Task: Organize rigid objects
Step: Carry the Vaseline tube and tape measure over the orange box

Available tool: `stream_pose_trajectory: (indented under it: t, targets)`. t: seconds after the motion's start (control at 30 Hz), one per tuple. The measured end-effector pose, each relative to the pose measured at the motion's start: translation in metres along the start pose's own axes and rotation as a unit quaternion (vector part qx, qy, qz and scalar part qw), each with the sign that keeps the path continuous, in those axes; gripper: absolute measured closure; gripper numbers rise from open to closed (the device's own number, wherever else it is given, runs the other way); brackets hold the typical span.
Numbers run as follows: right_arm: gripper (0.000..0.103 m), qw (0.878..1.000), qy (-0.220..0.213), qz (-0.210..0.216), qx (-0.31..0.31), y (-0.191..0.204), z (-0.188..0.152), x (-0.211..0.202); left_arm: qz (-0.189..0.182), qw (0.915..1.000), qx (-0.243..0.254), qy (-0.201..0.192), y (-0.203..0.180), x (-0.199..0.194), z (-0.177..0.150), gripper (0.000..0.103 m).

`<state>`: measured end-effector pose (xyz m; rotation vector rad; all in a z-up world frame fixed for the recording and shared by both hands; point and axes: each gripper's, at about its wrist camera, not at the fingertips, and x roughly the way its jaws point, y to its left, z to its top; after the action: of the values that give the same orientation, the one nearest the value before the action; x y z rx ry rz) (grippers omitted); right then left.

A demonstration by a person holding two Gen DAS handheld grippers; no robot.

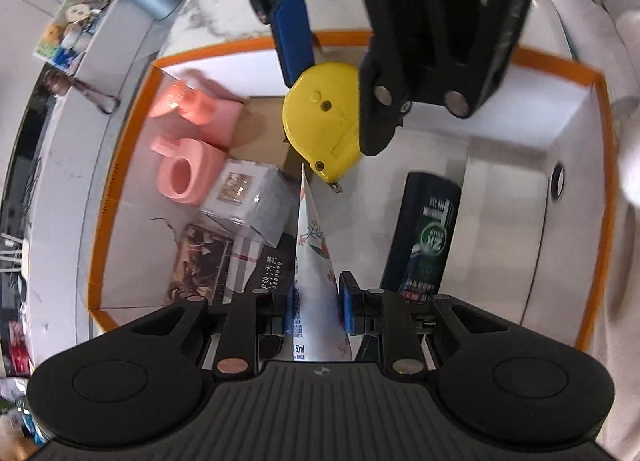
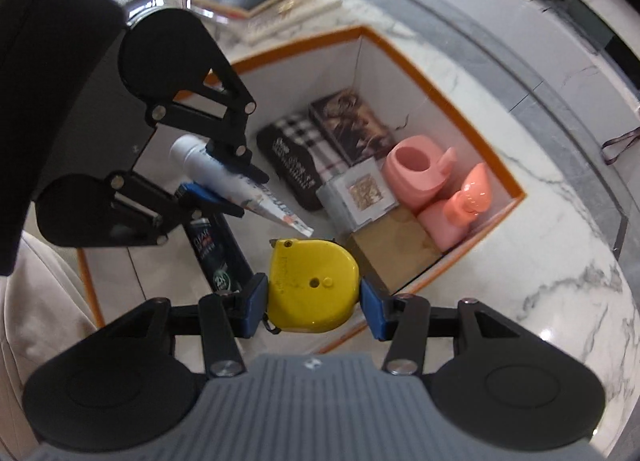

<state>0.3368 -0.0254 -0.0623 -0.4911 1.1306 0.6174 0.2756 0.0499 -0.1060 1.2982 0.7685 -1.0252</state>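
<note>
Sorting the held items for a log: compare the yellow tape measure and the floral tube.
The tape measure is a squat, rounded yellow case; the tube is long, white, floral-printed, tapering to a flat crimp. The right gripper clamps the tape measure; the left gripper clamps the tube. Both hang above the orange-rimmed box.

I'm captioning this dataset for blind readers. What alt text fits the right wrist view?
The right tool grips a yellow tape measure over an orange-rimmed box. Beside it, the left tool holds a white tube; pink containers and small boxes lie inside.
</note>
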Motion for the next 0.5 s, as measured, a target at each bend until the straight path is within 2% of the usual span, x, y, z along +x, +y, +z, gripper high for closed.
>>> stream_pose_trajectory:
  t: [0.1,0.23,0.37,0.5]
  targets:
    - [0.052,1.0,0.02,0.002,-0.013,0.0,0.007,0.015,-0.009,0.9995,0.032,-0.003,-0.001,0.007,-0.005,0.077]
    - [0.052,0.999,0.037,0.0,-0.023,0.002,0.013,0.03,0.005,0.9985,0.055,0.006,-0.002,0.017,-0.009,0.076]
    - [0.052,0.998,0.048,0.001,-0.029,0.003,0.015,0.039,0.0,0.9995,0.031,-0.002,0.003,0.016,-0.015,0.076]
    - [0.052,0.998,0.053,-0.007,-0.038,0.006,0.017,0.044,-0.022,0.9992,-0.031,-0.009,0.011,0.005,-0.023,0.061]
